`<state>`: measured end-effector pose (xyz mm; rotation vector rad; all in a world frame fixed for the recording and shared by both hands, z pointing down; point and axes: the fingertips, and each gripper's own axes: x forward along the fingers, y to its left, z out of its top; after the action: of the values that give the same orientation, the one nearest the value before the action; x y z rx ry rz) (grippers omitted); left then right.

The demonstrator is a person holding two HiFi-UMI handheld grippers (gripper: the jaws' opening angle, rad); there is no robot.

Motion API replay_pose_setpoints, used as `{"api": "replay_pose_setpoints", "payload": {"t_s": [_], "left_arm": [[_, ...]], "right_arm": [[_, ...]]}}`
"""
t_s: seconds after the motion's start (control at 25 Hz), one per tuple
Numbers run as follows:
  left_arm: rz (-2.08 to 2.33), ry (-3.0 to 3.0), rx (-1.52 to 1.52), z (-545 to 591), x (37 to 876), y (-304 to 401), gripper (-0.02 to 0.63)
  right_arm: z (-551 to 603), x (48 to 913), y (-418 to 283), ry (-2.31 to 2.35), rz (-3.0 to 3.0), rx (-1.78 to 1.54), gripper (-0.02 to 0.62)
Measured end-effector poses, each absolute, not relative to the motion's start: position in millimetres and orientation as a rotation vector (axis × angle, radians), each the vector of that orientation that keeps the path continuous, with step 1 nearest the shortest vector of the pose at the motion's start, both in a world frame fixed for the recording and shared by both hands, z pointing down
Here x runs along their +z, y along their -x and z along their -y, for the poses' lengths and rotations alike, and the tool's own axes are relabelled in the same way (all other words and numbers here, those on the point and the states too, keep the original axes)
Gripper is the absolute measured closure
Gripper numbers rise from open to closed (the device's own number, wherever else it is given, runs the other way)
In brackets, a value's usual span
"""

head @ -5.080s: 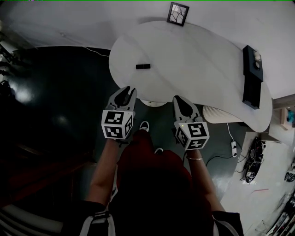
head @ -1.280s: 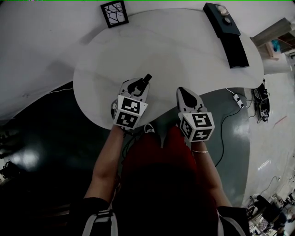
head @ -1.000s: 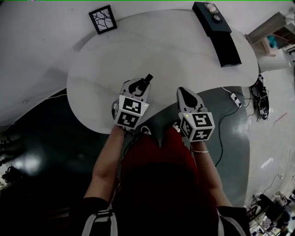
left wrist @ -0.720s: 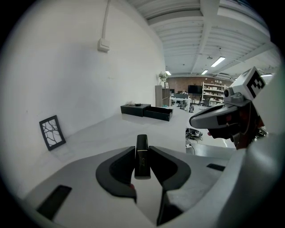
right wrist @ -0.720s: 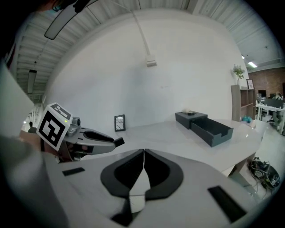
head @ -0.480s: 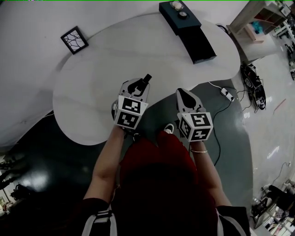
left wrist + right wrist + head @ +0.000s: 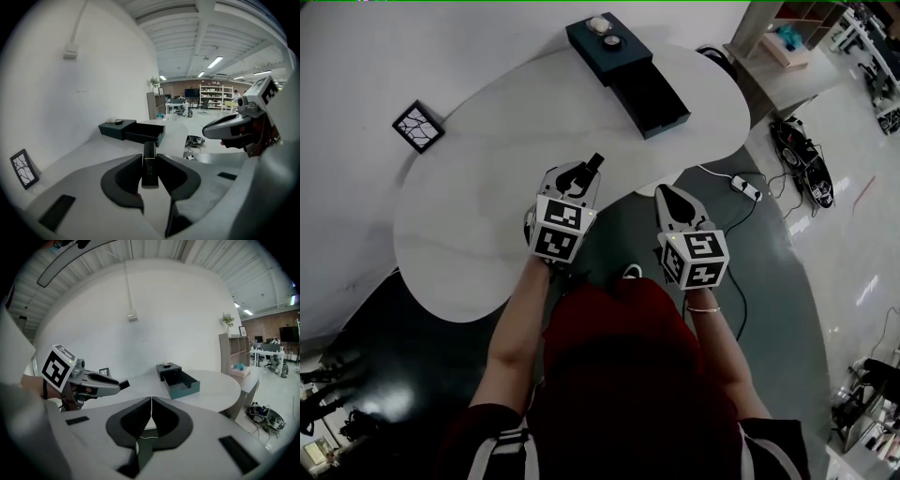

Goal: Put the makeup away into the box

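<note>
A slim black makeup stick [image 7: 149, 165] is clamped upright between the jaws of my left gripper [image 7: 150, 157], and its tip pokes out ahead [image 7: 594, 163]. My left gripper [image 7: 572, 172] hangs over the near edge of the white table [image 7: 487, 187]. The dark box [image 7: 627, 64] with its drawer pulled open stands at the table's far side; it also shows as the box [image 7: 132, 131] and the box [image 7: 177, 378]. My right gripper [image 7: 669, 193] is shut and empty, off the table's edge over the floor; its jaws meet [image 7: 151, 400].
A small framed picture [image 7: 418, 127] lies at the table's left end. Two small items [image 7: 606, 28] sit on the box top. A power strip and cables [image 7: 742, 187] lie on the floor to the right. Shelves and desks [image 7: 213, 98] stand far behind.
The view has swung: the box has slid from upper right to upper centre and looks nearer, the picture frame has drifted left. Both grippers kept their pose, the stick still held.
</note>
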<state>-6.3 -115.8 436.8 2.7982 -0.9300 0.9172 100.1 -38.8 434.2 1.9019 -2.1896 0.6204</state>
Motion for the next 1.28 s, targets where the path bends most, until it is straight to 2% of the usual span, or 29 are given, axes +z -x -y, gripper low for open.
{"api": "replay_pose_setpoints", "payload": {"t_s": [0.4,1.28], "left_arm": [[0.830,-2.846,0.904,137.2,429.3,-54.6,0.494],[0.558,-2.946,0.909,215.3,437.3,-134.1,0.494]], "right_arm": [[42.6,435.7,-155.1,-2.031,2.106,0.668,0.580],[116.0,448.0,-197.0,-2.117,1.936,0.708,0.580]]}}
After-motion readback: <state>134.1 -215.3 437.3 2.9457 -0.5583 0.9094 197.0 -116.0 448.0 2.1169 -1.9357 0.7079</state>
